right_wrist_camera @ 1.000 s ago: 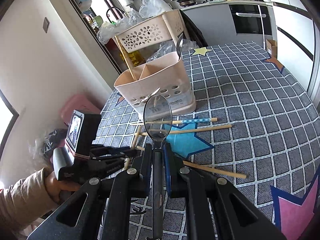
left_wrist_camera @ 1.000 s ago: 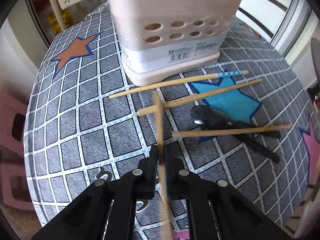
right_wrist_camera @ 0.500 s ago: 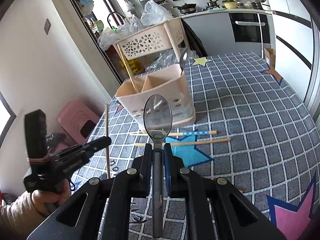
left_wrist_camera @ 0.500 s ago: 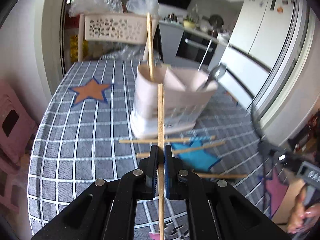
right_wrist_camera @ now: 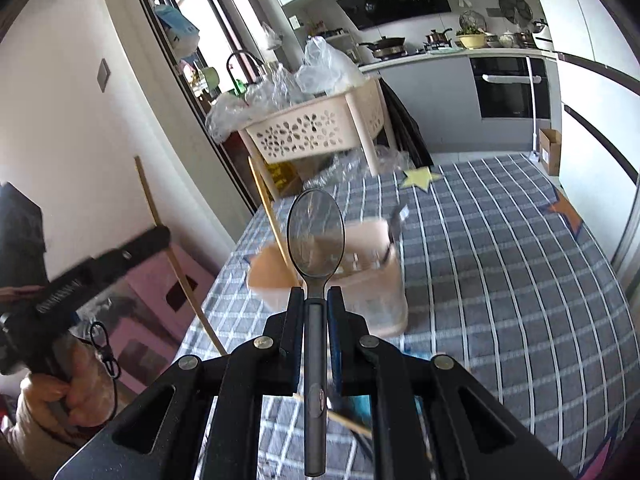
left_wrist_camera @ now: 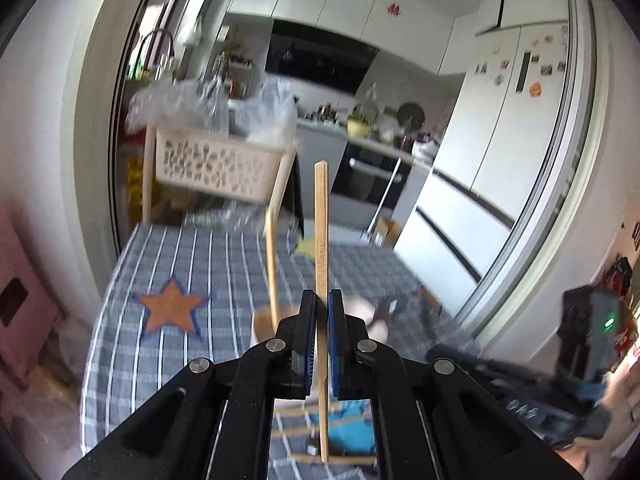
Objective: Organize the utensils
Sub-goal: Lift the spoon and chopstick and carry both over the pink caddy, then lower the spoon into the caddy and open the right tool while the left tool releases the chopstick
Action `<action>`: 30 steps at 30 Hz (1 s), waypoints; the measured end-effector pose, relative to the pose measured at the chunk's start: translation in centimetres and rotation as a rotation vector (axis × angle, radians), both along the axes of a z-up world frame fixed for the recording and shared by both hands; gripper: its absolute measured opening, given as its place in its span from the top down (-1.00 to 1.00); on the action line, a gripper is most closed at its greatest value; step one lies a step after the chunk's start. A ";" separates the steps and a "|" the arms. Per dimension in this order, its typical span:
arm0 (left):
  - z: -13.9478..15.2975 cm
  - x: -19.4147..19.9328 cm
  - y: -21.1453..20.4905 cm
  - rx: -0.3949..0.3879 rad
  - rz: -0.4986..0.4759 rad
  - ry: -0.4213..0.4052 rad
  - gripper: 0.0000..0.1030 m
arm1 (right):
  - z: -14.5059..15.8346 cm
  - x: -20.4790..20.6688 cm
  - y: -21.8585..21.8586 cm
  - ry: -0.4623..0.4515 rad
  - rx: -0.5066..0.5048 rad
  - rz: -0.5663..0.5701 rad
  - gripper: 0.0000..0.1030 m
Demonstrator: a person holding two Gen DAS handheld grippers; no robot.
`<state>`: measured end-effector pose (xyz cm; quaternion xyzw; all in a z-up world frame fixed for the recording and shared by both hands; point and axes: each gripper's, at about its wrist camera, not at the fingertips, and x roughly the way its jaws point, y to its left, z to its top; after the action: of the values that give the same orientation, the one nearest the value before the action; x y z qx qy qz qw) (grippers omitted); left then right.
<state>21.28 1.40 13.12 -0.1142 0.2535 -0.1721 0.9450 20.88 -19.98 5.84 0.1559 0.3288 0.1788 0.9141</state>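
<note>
My left gripper (left_wrist_camera: 321, 300) is shut on a wooden chopstick (left_wrist_camera: 321, 232) that stands upright between its pads, raised well above the table. My right gripper (right_wrist_camera: 315, 296) is shut on a dark metal spoon (right_wrist_camera: 316, 236), bowl pointing up and forward. The pink utensil caddy (right_wrist_camera: 360, 280) sits on the checked tablecloth just beyond the spoon, with one chopstick (right_wrist_camera: 272, 216) leaning out of its left compartment and a spoon handle (right_wrist_camera: 394, 224) in its right. In the right wrist view the left gripper (right_wrist_camera: 160, 236) with its chopstick (right_wrist_camera: 168, 248) shows at the left, held by a hand (right_wrist_camera: 52, 396).
Several chopsticks (left_wrist_camera: 320, 428) lie on the blue star below my left gripper. A cream perforated basket rack (right_wrist_camera: 312, 128) with plastic bags stands at the table's far end. A pink stool (right_wrist_camera: 168, 292) sits left of the table (right_wrist_camera: 500, 264).
The left gripper has risen steeply with its chopstick and tilted up, so the caddy has dropped low in its view. The right gripper has lifted and moved closer to the caddy with the spoon.
</note>
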 end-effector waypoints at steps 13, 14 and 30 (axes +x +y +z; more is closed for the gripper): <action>3.9 6.4 -0.6 0.026 0.029 -0.125 0.26 | 3.3 8.8 2.1 -0.181 -0.017 -0.037 0.76; 3.5 7.1 -0.8 0.039 0.034 -0.127 0.26 | 3.0 9.5 2.4 -0.193 -0.025 -0.047 0.76; -5.9 9.8 -2.5 0.148 0.062 -0.044 0.25 | -3.5 11.7 5.2 -0.267 -0.210 -0.078 0.76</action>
<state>31.05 -1.06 7.21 -0.0482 0.2408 -0.1259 0.9612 32.58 -14.80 2.29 0.0468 0.2149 0.1271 0.9672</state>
